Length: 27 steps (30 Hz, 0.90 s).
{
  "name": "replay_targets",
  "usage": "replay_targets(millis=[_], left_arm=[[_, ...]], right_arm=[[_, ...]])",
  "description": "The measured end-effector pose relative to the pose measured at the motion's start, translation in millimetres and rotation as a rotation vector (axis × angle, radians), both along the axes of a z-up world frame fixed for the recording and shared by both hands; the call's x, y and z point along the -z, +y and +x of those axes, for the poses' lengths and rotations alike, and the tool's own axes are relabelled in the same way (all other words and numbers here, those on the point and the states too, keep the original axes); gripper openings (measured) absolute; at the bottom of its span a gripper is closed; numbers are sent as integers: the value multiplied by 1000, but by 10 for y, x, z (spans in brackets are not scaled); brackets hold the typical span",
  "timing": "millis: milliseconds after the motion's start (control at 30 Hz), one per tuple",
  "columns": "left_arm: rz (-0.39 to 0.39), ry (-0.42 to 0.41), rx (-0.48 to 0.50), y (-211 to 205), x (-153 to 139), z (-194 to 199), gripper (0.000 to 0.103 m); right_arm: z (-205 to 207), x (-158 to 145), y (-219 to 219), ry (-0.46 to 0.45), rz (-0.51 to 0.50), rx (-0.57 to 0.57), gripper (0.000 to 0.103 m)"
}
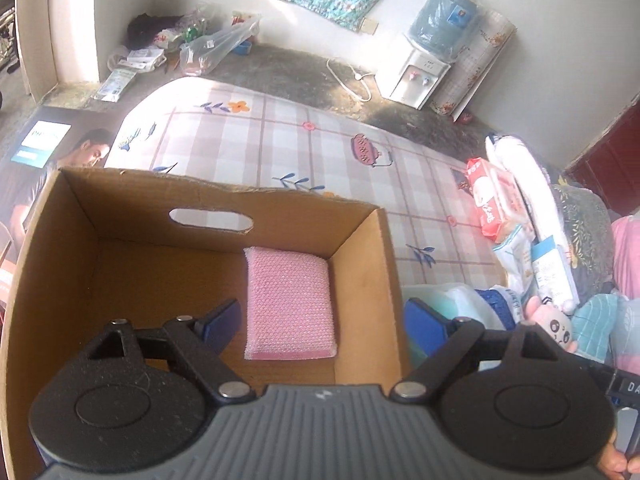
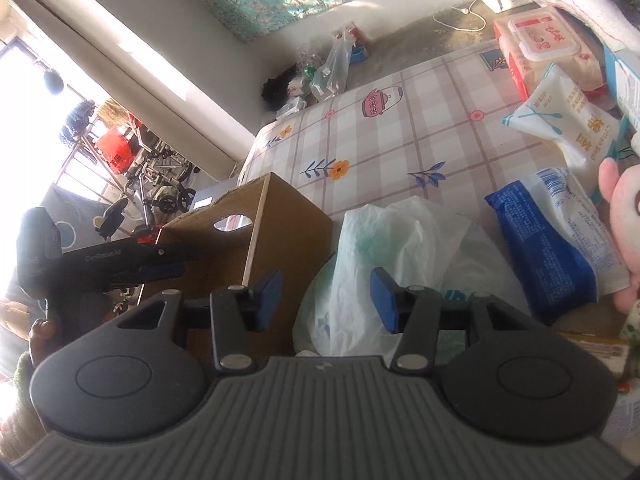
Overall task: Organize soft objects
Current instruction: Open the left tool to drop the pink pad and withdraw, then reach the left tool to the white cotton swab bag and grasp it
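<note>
A brown cardboard box [image 1: 360,264] with a handle slot stands on the checked mattress [image 1: 280,140]. A pink sponge [image 1: 289,306] lies flat inside it, at the right. My left gripper [image 1: 322,326] is open and empty above the box's near edge, the sponge between its jaws' line of sight. My right gripper [image 2: 325,300] is open and empty, just above a crumpled white plastic bag [image 2: 400,248] beside the box [image 2: 280,232]. A blue-and-white soft pack [image 2: 556,236] lies to the right of it. The left gripper [image 2: 160,264] shows over the box in the right wrist view.
Soft packs pile at the mattress's right: a red wet-wipes pack [image 2: 540,44], a white cotton-swab bag [image 2: 568,120], a pink plush toy [image 2: 624,216], a white towel [image 1: 524,184]. A water dispenser [image 1: 424,64] and plastic bags [image 1: 216,44] stand on the floor beyond.
</note>
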<state>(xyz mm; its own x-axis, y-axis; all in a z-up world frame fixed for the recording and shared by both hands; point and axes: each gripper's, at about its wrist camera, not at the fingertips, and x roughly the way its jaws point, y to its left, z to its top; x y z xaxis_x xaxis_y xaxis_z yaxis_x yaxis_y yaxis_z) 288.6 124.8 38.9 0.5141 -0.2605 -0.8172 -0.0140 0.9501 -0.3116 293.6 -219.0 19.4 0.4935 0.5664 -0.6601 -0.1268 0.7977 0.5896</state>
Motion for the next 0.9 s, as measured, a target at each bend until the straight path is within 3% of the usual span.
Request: replay_targets(millis=[100, 233, 433, 533, 700, 900], left_arm=[[4, -51, 53, -387, -164, 19, 90], [-23, -52, 127, -946, -207, 159, 90], [-18, -15, 218, -1858, -23, 508, 89], [11, 16, 271, -2232, 153, 709, 83], [8, 80, 327, -2690, 525, 984, 65], [-51, 128, 332, -2969, 810, 1318, 62]], right_arm=[[-49, -107, -365, -42, -29, 65, 49], [-55, -202, -846, -78, -84, 156, 49], [143, -171, -1469, -59, -119, 224, 50], [395, -66, -1629, -18, -115, 216, 50], [1012, 174, -1680, 54, -136, 195, 48], [1714, 555, -1667, 124, -184, 150, 48]])
